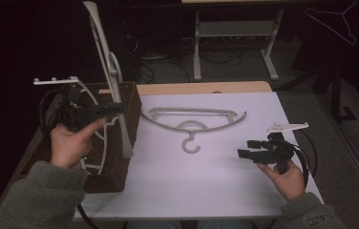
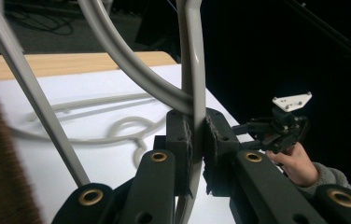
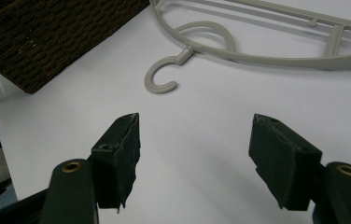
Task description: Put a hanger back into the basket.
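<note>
- Basket [image 1: 120, 176]: dark wicker, at the worktop's left edge; at least one pale hanger [image 1: 94, 157] lies inside it, to be taken out yet, as I judge.
- Left tongs [image 1: 113, 109]: clenched on a grey hanger [image 1: 110, 71], which is raised upright above the basket, its lower end near the basket's right wall. In the left gripper view the pads [image 2: 183, 140] pinch its bar. Judged mid-transfer, not yet laid down.
- Second grey hanger [image 1: 194, 119]: flat on the worktop's middle, hook toward the person; this one looks done.
- Right tongs [image 1: 247, 149]: released, nothing between the jaws, hovering over bare sheet right of that hanger.
- Worktop [image 1: 206, 181]: white sheet over a wooden top.
- Room: dark; cables and a grey frame on the floor behind; a wire hanger [image 1: 342, 21] hangs at the upper right.
</note>
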